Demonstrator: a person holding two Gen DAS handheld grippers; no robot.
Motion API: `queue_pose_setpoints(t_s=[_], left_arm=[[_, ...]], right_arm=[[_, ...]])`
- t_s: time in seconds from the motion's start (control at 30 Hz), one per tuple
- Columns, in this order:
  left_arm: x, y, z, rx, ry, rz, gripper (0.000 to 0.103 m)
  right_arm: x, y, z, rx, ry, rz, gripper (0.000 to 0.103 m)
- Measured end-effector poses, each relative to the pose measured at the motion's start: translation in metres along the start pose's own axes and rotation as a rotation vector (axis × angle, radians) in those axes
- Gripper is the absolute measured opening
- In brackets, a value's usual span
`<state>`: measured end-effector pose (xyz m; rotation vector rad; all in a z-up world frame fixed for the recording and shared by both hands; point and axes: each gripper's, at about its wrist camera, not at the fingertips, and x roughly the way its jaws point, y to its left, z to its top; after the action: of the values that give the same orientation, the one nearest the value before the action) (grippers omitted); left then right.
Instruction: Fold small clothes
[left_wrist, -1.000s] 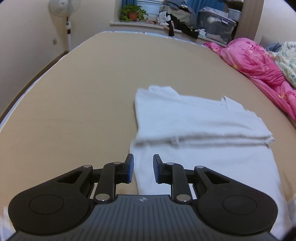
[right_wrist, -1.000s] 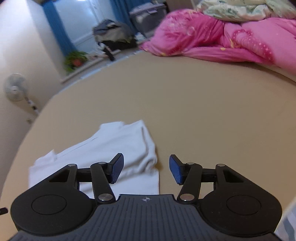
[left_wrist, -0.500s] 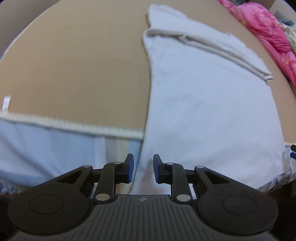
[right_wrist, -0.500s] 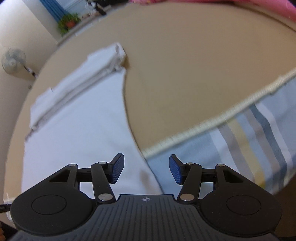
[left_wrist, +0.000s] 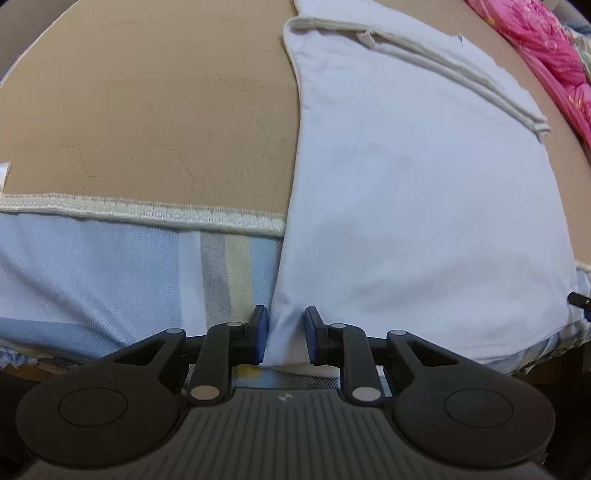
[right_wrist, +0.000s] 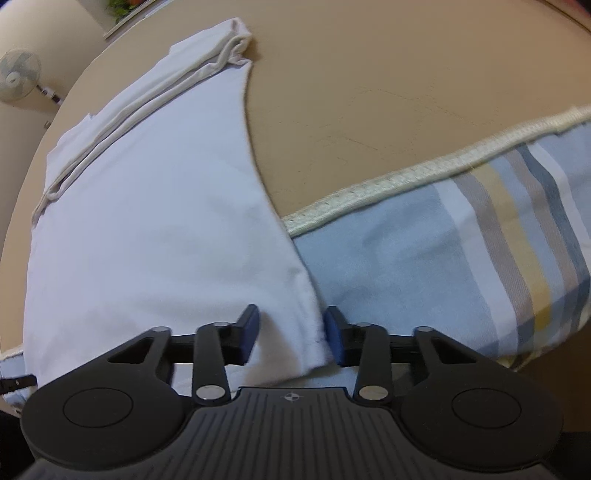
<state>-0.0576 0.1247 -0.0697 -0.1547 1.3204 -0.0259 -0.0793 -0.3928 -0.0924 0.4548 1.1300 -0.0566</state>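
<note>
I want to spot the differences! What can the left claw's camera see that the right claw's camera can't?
Only the left view shows the pink quilt at the top right corner. Only the right view shows the fan by the wall and a bit of green plant. Both show the white shirt on the tan bed cover, the striped sheet below its trim, and an open claw around a bottom corner of the shirt.

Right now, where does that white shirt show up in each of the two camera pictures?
Left wrist view: the white shirt fills the right half, its hem between the open claw.
Right wrist view: it fills the left half.
Shared landmark: the cream lace trim of the bed edge.
</note>
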Motion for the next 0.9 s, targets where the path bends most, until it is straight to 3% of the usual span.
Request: queue_pose_setpoints(t_s=[0.2, 0.23, 0.27, 0.3, 0.37, 0.5, 0.67, 0.8, 0.9], left_arm=[[0.002, -0.003, -0.001, 0.006, 0.006, 0.006, 0.022], [0.001, -0.004, -0.002, 0.008, 0.004, 0.005, 0.018], [0.001, -0.004, -0.002, 0.010, 0.000, 0.003, 0.006], [0.001, -0.005, -0.001, 0.010, -0.009, 0.001, 0.006], [-0.007, -0.005, -0.001, 0.010, -0.044, 0.003, 0.006], [-0.055, -0.010, -0.005, 0.055, -0.184, -0.067, 0.005], [-0.126, -0.005, -0.021, 0.080, -0.344, -0.188, 0.004], [-0.186, 0.013, -0.044, 0.066, -0.450, -0.289, 0.004], [-0.230, 0.029, -0.063, 0.057, -0.512, -0.380, 0.004]], right_arm=[[-0.001, -0.002, -0.006, -0.006, 0.016, 0.002, 0.034], [-0.001, -0.001, -0.006, -0.015, 0.016, -0.002, 0.030], [-0.001, 0.000, -0.007, -0.021, 0.016, -0.004, 0.014], [-0.002, -0.001, -0.007, -0.016, 0.015, 0.002, 0.008], [-0.010, -0.002, -0.006, 0.005, -0.022, 0.027, 0.007], [-0.057, 0.002, 0.001, 0.003, -0.168, 0.127, 0.006], [-0.128, -0.008, 0.002, 0.059, -0.332, 0.311, 0.006], [-0.180, -0.019, -0.012, 0.078, -0.446, 0.444, 0.006], [-0.218, -0.040, -0.030, 0.134, -0.529, 0.592, 0.006]])
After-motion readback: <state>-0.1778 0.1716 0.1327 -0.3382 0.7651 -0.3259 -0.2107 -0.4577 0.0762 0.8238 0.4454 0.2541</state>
